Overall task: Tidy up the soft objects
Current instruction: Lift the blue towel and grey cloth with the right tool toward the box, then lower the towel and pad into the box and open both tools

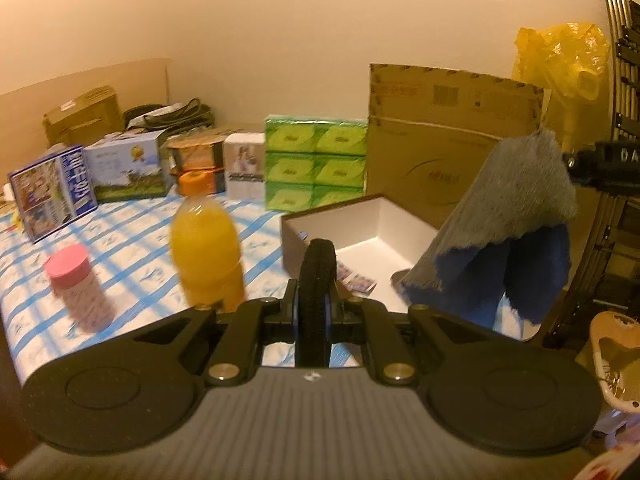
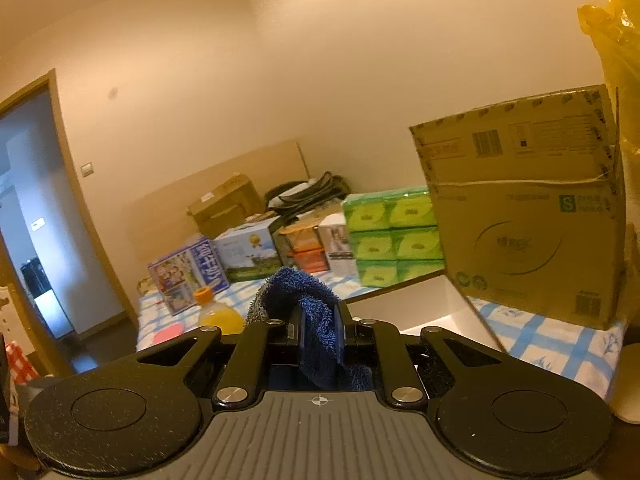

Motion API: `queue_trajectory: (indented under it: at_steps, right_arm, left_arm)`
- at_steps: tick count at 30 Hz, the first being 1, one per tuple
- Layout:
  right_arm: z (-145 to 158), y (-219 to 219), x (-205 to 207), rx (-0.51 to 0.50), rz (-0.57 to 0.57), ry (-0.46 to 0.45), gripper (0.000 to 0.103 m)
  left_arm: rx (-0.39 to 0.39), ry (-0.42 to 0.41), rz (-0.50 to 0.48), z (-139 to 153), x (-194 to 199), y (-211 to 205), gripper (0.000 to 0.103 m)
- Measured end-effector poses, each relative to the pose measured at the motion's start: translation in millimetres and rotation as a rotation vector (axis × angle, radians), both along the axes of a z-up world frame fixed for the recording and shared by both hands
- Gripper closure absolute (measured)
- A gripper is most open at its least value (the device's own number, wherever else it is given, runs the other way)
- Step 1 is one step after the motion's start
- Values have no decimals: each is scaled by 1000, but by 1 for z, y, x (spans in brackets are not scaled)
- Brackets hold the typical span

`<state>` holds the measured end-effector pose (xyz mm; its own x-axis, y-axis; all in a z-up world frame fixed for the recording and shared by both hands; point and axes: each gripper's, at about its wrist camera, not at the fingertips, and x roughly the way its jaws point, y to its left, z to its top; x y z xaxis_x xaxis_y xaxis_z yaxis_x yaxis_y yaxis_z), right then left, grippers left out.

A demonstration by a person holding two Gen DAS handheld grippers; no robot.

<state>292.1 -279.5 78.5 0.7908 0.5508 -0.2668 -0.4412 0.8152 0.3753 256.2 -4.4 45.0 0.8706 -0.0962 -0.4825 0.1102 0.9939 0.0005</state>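
Note:
My left gripper [image 1: 316, 304] is shut on a black soft ring-shaped object [image 1: 317, 276], held upright just in front of an open white-lined box [image 1: 360, 232]. My right gripper [image 2: 318, 328] is shut on a blue and grey cloth [image 2: 310, 320]. In the left wrist view that cloth [image 1: 508, 220] hangs from the right gripper's tip [image 1: 588, 164] over the box's right side, its lower edge down by the box's rim. Small printed packets [image 1: 358, 280] lie on the box floor. The box also shows in the right wrist view [image 2: 432, 304].
An orange juice bottle [image 1: 206, 248] and a pink-lidded jar [image 1: 78, 288] stand on the blue checked tablecloth [image 1: 124, 248]. Green tissue packs [image 1: 316, 164], printed boxes [image 1: 52, 192] and a large cardboard box [image 1: 440, 140] line the back. A yellow bag [image 1: 564, 72] is at far right.

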Motion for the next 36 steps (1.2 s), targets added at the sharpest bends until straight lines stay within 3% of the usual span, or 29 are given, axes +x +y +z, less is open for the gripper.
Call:
queue_trajectory:
  at_steps: [18, 36]
  right_arm:
    - [-16, -16, 107, -52, -38, 67, 89]
    - [-51, -4, 215, -47, -54, 138, 89]
  left_arm:
    - [-3, 24, -100, -3, 122, -59, 92]
    - [-63, 153, -43, -43, 231, -70, 92]
